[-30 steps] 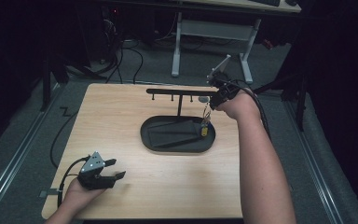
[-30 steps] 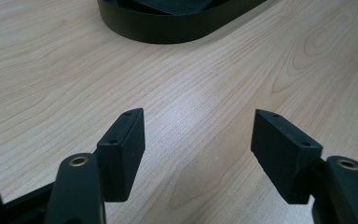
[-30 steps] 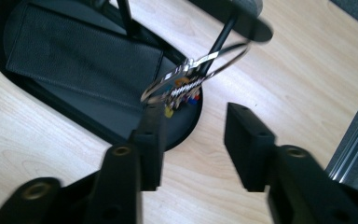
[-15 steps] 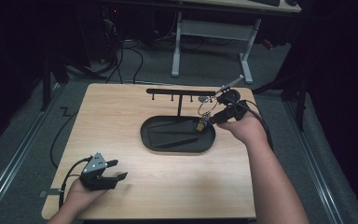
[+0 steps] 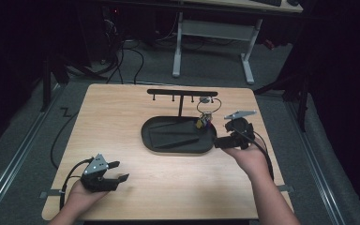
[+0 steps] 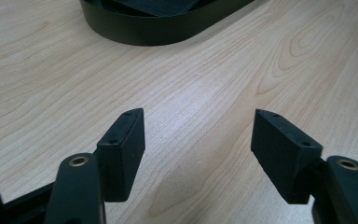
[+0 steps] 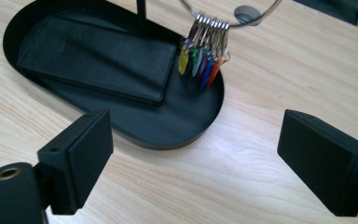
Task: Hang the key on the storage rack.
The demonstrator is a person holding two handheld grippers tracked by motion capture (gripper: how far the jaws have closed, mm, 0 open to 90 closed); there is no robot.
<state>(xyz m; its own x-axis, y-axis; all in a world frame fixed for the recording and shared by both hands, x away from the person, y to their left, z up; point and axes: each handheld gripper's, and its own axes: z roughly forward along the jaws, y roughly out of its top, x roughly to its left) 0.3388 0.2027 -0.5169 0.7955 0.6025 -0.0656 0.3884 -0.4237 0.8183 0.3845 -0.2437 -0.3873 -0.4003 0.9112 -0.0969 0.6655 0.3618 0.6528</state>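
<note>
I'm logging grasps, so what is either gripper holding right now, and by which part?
Nothing. The left gripper and right gripper are both open over bare table; the key ring hangs free from the rack.

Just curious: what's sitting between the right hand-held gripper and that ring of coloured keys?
In the right gripper view, bare wood and the tray's rim lie between the open right hand-held gripper and the hanging key ring.

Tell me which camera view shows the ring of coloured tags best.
The right gripper view: the ring of coloured tags hangs close up over the black tray, each colour distinct. In the high view the ring of coloured tags is a small cluster under the hook rack.
</note>
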